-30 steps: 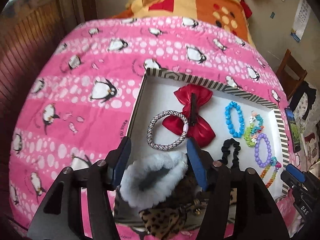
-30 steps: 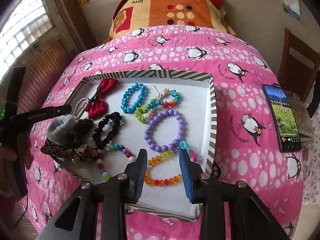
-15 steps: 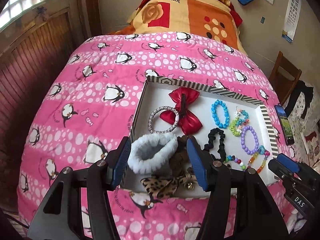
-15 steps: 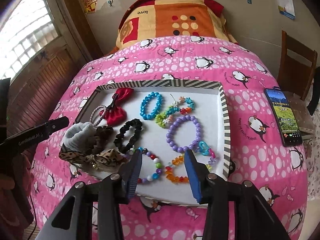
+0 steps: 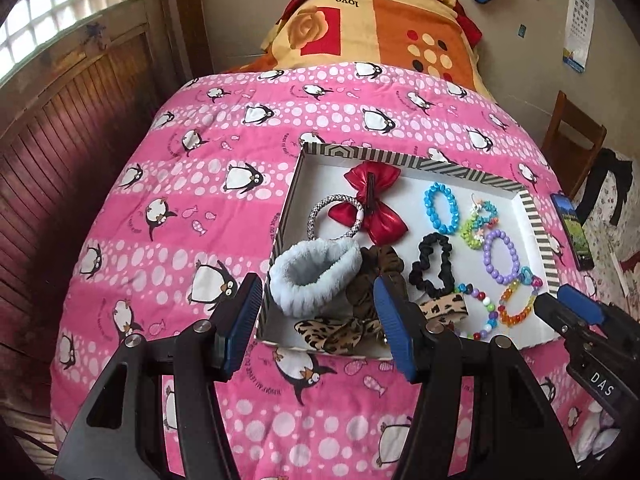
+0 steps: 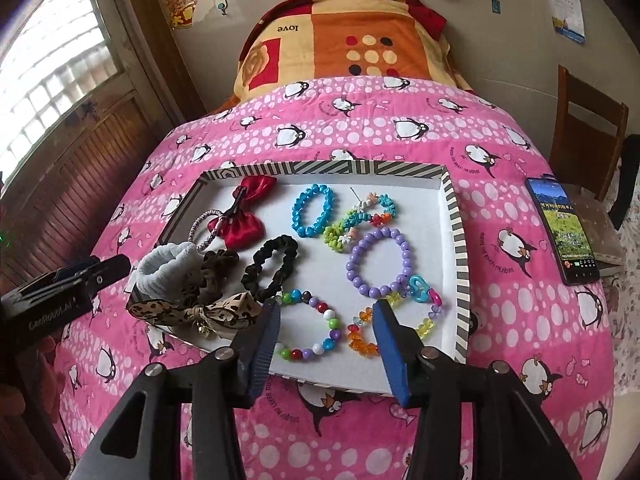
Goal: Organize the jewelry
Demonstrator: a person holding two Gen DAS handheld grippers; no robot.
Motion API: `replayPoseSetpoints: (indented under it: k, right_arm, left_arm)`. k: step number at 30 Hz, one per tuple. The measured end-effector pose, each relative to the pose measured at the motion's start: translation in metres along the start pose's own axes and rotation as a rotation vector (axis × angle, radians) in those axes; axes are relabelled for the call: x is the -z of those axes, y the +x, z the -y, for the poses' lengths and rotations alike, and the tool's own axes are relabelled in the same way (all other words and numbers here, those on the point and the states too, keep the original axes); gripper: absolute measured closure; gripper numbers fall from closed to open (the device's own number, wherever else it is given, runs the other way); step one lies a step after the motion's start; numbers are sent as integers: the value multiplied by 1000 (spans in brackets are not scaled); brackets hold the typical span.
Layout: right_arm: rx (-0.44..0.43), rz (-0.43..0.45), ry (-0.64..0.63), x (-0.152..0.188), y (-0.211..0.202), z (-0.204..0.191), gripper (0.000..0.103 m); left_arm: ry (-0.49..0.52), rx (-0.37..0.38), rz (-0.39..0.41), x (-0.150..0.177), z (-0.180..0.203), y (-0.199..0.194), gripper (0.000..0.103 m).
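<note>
A striped-rim white tray (image 5: 536, 220) (image 6: 456, 240) lies on the pink penguin quilt. It holds a red bow (image 5: 372, 204), a pale blue fluffy scrunchie (image 5: 312, 276) (image 6: 168, 268), a leopard bow (image 6: 192, 308), a black scrunchie (image 6: 272, 268), and blue (image 6: 312, 210), purple (image 6: 380, 262) and multicolour (image 6: 312, 328) bead bracelets. My left gripper (image 5: 316, 300) hangs open above the tray's near left corner, holding nothing. Over the near edge, my right gripper (image 6: 326, 316) has its jaws opening, with nothing pressed between them; the multicolour bracelet lies below.
A phone (image 6: 564, 228) rests on a surface at the bed's right side, with a wooden chair (image 6: 588, 120) behind it. A folded orange blanket (image 6: 352, 40) sits at the far end. Wood panelling (image 5: 60, 160) and a window run along the left.
Both grippers have drawn back and up from the tray. The right jaws have widened. The fluffy scrunchie stays in the tray, no longer between the left jaws.
</note>
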State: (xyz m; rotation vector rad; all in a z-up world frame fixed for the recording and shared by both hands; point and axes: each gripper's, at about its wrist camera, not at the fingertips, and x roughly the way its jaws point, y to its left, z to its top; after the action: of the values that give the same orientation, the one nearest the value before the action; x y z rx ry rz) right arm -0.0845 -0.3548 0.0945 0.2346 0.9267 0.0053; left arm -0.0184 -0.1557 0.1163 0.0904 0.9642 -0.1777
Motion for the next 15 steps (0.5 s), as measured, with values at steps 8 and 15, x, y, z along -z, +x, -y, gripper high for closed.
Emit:
replayPoseSetpoints:
  k: [8, 15]
  right_arm:
    - [0, 36, 5, 2, -14, -1, 49]
    - [13, 33, 18, 4, -21, 7, 46]
  left_arm:
    - [55, -8, 20, 1, 16, -10, 45]
    - [73, -13, 38, 1, 25, -17, 45]
